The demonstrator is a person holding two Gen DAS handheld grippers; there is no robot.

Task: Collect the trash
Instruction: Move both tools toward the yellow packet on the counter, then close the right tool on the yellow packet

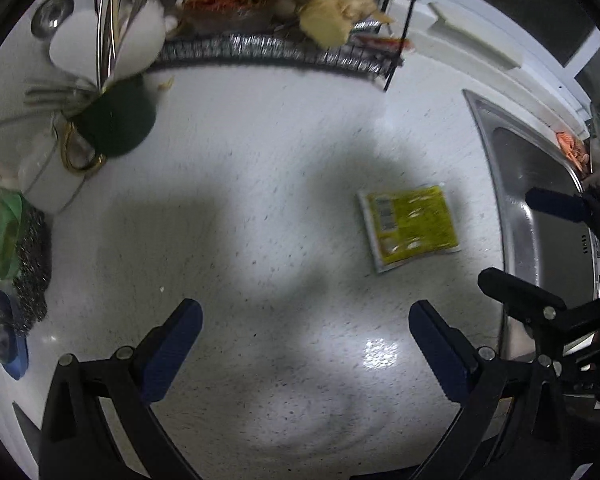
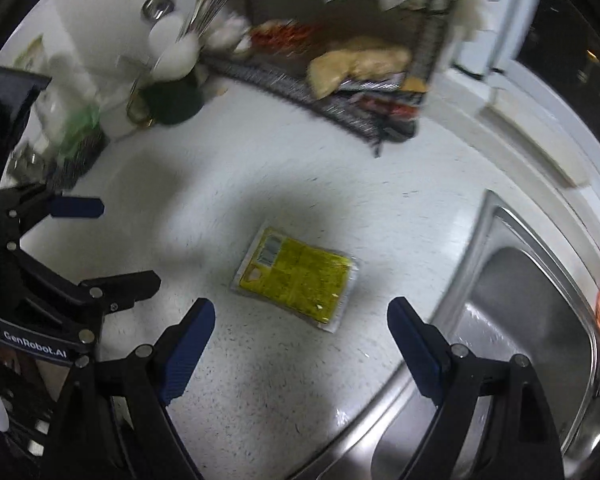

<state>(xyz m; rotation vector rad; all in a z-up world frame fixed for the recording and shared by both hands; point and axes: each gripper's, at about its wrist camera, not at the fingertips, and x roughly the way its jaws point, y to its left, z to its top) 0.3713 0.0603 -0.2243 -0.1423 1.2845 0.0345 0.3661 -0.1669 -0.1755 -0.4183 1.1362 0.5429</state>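
One yellow packet (image 2: 296,278) (flat) on the speckled counter (image 2: 260,184)

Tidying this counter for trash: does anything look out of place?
Yes. A flat yellow packet lies alone and askew on the bare white counter, beside the steel sink, apart from the cluttered rack. Neither open claw touches it.

Both your wrist views look steeply down, fairly close over the speckled surface (image 1: 260,200). Left view sits left, right view nearer the sink (image 2: 520,300). Both share the yellow packet (image 1: 410,226) and sink rim.
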